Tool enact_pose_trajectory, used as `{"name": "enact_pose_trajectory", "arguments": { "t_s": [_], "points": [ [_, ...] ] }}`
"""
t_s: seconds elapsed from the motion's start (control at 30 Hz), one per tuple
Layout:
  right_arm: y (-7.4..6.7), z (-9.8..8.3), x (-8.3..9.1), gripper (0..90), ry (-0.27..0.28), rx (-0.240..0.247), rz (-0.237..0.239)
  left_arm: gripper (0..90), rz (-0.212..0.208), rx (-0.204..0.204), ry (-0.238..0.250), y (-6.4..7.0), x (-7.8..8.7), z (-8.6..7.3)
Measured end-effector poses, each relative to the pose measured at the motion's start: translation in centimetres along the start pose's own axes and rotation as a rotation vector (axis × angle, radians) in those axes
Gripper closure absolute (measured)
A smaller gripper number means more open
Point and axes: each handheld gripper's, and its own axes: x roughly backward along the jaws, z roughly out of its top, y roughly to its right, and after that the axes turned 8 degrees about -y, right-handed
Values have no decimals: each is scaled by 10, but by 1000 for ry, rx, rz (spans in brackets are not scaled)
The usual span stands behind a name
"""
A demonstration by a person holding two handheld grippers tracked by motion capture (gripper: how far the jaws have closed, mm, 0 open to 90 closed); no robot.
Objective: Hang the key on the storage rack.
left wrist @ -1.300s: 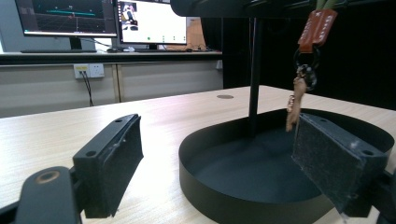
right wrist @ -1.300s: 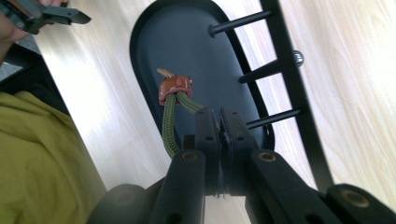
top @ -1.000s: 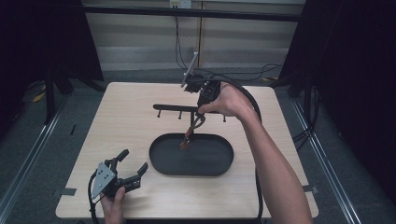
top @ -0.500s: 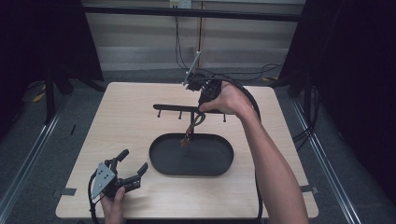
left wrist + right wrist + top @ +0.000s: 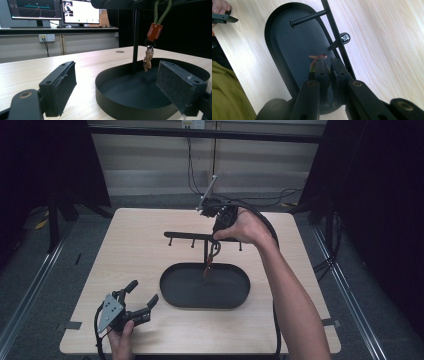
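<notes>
So the right gripper [image 5: 216, 246] is up by the crossbar of the black hook stand [image 5: 200, 236], fingers pinched almost together on the green cord of a keychain [image 5: 151, 40], which dangles beside the post over the black oval tray [image 5: 172, 295]. Looks like the step is getting that loop onto a peg, so I'd go slow, keep the cord taut and line the loop up with the peg tip before letting go, otherwise it just drops into the tray. Left gripper [image 5: 142, 301] sits near the front edge of the surface, fingers wide, holding nothing. Hard to tell if the loop is already over a peg, the hand covers that bit from above.
</notes>
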Motion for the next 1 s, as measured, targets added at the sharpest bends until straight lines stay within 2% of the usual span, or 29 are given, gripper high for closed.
{"name": "enact_pose_trajectory", "arguments": {
  "t_s": [0.2,0.3,0.57,0.77,1.0],
  "points": [
    [0,-1,0,835,7,-1,6,157,0,-1,0,0,0,0],
    [0,-1,-1,824,18,-7,29,157,0,0,0,0,0,0],
    [1,-3,0,807,33,-4,23,157,2,-1,2,0,0,0],
    [1,-9,3,727,85,-32,32,157,0,1,2,0,0,0],
    [-2,-16,7,607,114,-42,47,157,-1,-5,-1,0,0,0]
  ]
}}
